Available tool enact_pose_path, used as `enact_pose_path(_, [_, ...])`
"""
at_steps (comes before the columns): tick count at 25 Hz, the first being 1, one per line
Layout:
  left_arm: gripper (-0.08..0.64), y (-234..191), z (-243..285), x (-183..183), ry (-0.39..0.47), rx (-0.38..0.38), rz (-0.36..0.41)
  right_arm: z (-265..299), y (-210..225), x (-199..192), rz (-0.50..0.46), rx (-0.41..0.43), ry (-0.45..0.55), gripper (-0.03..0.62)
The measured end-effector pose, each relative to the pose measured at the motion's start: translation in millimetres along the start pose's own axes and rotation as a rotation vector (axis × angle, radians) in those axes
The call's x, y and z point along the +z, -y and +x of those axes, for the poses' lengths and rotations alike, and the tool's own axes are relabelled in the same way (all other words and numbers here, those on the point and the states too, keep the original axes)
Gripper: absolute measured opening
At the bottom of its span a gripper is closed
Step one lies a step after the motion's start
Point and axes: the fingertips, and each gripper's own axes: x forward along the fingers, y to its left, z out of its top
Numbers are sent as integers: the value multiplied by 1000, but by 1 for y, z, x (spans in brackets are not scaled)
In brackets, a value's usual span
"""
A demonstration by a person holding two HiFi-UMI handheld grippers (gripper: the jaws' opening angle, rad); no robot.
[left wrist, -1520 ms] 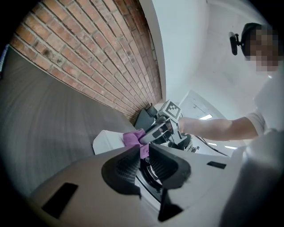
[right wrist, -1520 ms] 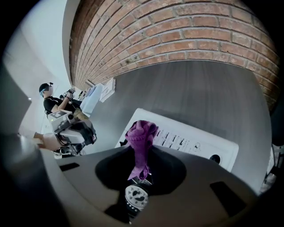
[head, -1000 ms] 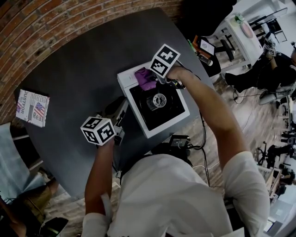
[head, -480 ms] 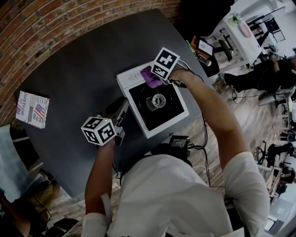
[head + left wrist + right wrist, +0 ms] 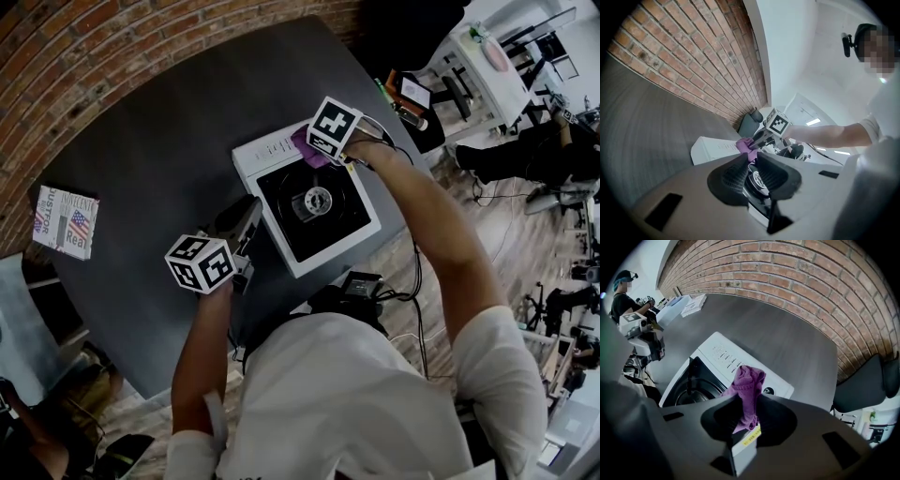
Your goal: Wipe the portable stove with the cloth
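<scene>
Dark table (image 5: 141, 187), brick wall behind. Mid-wipe: right gripper (image 5: 747, 404) pinches cloth (image 5: 749, 380) on stove (image 5: 265, 150), centre frame; left gripper (image 5: 753, 158) slightly spread, empty. Next: sweep across.

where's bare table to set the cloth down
Widest bare table lies between the booklet and the stove, toward the brick wall. Crowded: the stove's left edge, where the left gripper sits, and its far corner, under the right gripper with the cloth.
</scene>
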Motion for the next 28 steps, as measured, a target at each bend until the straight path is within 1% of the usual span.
enact_pose_path(5, [69,9,7,-8,-13,20,13,-2,16,-8,-14,-41,23,84])
enact_pose_path(11, [69,20,16,-10,-3,68,27,-4,34,-12,-21,-36,69,84])
enact_pose_path(14, [69,26,23,-11,10,91,26,-6,49,-15,-35,-62,81,84])
enact_pose_path(16, [69,29,28,-11,20,106,24,-7,58,-17,-29,-68,94,84])
enact_pose_path(22, [69,38,40,-15,29,141,24,-6,72,-25,-29,-57,127,84])
enact_pose_path(28, [69,43,51,-17,26,159,31,-9,95,-41,-44,-111,129,84])
